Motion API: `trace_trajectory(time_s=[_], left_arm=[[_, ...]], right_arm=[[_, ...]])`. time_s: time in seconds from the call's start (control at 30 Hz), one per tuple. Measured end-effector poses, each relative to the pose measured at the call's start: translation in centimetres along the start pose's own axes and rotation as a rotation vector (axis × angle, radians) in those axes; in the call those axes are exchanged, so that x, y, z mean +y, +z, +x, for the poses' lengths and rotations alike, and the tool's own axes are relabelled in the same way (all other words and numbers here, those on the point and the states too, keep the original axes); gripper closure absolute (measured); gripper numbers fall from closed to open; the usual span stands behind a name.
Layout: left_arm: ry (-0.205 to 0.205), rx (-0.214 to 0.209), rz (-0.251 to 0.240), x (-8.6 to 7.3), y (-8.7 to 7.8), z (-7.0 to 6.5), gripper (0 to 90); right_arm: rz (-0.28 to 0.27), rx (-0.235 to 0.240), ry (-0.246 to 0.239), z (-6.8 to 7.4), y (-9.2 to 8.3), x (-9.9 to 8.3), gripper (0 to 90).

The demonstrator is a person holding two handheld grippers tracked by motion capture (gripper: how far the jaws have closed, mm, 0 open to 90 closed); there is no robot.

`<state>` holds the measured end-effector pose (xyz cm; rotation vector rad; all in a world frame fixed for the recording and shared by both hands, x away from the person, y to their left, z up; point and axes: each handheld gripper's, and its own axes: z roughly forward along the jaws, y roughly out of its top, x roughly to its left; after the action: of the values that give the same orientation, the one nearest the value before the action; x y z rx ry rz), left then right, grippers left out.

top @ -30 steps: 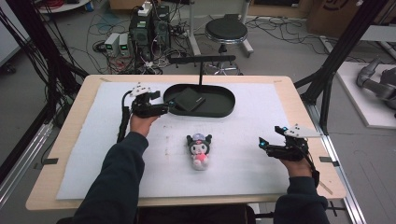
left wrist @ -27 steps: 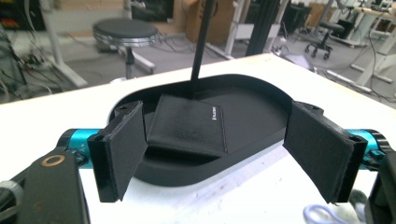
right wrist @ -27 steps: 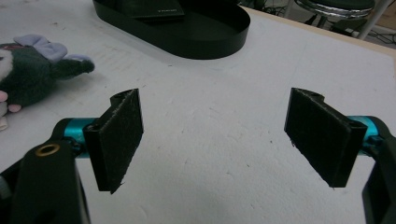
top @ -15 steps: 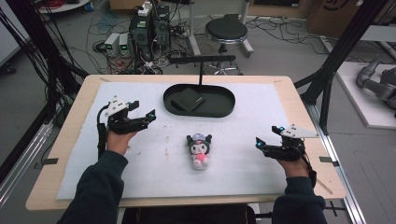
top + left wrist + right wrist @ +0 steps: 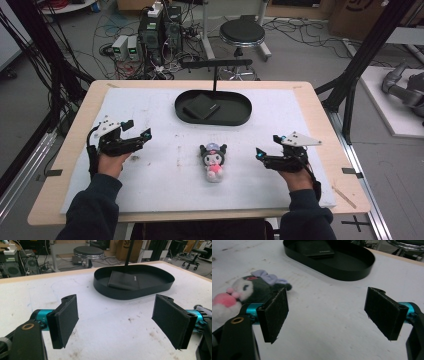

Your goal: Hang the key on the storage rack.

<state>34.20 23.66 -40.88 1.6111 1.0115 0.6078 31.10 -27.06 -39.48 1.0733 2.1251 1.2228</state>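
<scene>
— Looking across the white mat (image 5: 150, 185), what's the step in hand?

— I judge it the approach. The black tray (image 5: 240, 119) sits at the far side; the plush toy (image 5: 214, 161) lies mid-mat between my grippers, untouched.

— And your jaws?

— My right gripper (image 5: 260, 154), nearest the toy, stands wide open and empty; my left gripper (image 5: 141, 131) too. Next I must straddle the toy.

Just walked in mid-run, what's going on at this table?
A person holds a claw in each hand over the white mat. Both the left claw and the right claw are open and empty. A plush toy lies between them, untouched. Behind it, a black tray holds a flat black wallet.
</scene>
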Motion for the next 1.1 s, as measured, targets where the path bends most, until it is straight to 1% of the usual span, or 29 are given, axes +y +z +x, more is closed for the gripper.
trace_trajectory(time_s=[0.03, 0.1, 0.17, 0.23, 0.33, 0.43, 0.5, 0.57, 0.6, 0.63, 0.67, 0.73, 0.77, 0.8, 0.83, 0.87, 0.9, 0.97, 1.0, 1.03, 1.07, 1.1], left_arm=[[0.015, 0.004, 0.006, -0.1, -0.1, -0.1, 20.6], [0.031, 0.007, 0.002, -0.2, -0.3, -0.2, 20.6], [0.036, 0.012, -0.006, -0.1, -0.5, -0.2, 20.6], [0.033, 0.02, -0.016, -0.1, -0.9, -0.1, 20.6], [0.026, 0.029, -0.02, -0.3, -1.3, 0.2, 20.6], [0.016, 0.033, -0.02, -0.4, -1.5, 0.6, 20.7], [0.011, 0.035, -0.022, -0.5, -1.6, 0.7, 20.8], [0.008, 0.033, -0.022, -0.5, -1.6, 0.8, 20.9], [0.006, 0.037, -0.019, -0.6, -1.6, 0.9, 21.0], [0.003, 0.037, -0.022, -0.6, -1.5, 0.9, 21.0], [0.002, 0.036, -0.022, -0.6, -1.5, 0.9, 21.1], [0.006, 0.037, -0.021, -0.5, -1.5, 0.9, 21.3], [0.007, 0.037, -0.02, -0.5, -1.4, 0.9, 21.4], [0.006, 0.036, -0.02, -0.5, -1.4, 0.8, 21.4], [0.008, 0.034, -0.017, -0.5, -1.4, 0.8, 21.5], [0.008, 0.035, -0.015, -0.5, -1.4, 0.8, 21.5], [0.007, 0.035, -0.016, -0.5, -1.4, 0.8, 21.6], [0.008, 0.034, -0.014, -0.6, -1.4, 0.8, 21.8], [0.006, 0.035, -0.013, -0.6, -1.4, 0.8, 21.8], [0.006, 0.036, -0.012, -0.6, -1.4, 0.9, 22.0], [0.007, 0.035, -0.012, -0.6, -1.4, 0.9, 22.1], [0.006, 0.035, -0.011, -0.6, -1.3, 0.9, 22.3]], right_arm=[[0.004, 0.007, -0.004, 0.5, 0.4, 0.2, 19.8], [0.013, 0.025, -0.019, 1.6, 1.3, 0.6, 19.8], [0.027, 0.039, -0.031, 2.8, 2.1, 1.0, 19.8], [0.036, 0.051, -0.045, 4.2, 3.0, 1.3, 19.8], [0.046, 0.069, -0.062, 5.7, 4.0, 1.6, 19.8], [0.062, 0.085, -0.06, 7.2, 5.1, 1.9, 19.8], [0.069, 0.101, -0.05, 7.9, 5.7, 1.9, 19.8], [0.071, 0.137, -0.04, 8.6, 6.3, 2.0, 19.8], [0.074, 0.136, -0.036, 9.0, 6.6, 2.0, 19.8], [0.086, 0.124, -0.033, 9.5, 7.1, 2.1, 19.7], [0.109, 0.112, -0.027, 9.9, 7.5, 2.2, 19.1], [0.157, 0.1, -0.046, 10.6, 8.5, 2.2, 17.8], [0.19, 0.088, -0.064, 10.8, 9.0, 2.1, 17.7], [0.213, 0.086, -0.071, 11.0, 9.4, 2.0, 15.9], [0.217, 0.102, -0.072, 11.0, 9.7, 2.0, 14.6], [0.22, 0.097, -0.096, 11.1, 9.8, 2.0, 14.6], [0.23, 0.082, -0.1, 11.1, 9.9, 2.2, 14.7], [0.253, 0.083, -0.077, 11.1, 10.1, 2.3, 14.8], [0.264, 0.094, -0.063, 11.0, 10.2, 2.3, 15.5], [0.281, 0.114, -0.043, 11.0, 10.3, 2.3, 17.3], [0.3, 0.146, -0.022, 10.8, 10.4, 2.3, 20.3], [0.309, 0.165, -0.014, 10.8, 10.4, 2.4, 24.1]])
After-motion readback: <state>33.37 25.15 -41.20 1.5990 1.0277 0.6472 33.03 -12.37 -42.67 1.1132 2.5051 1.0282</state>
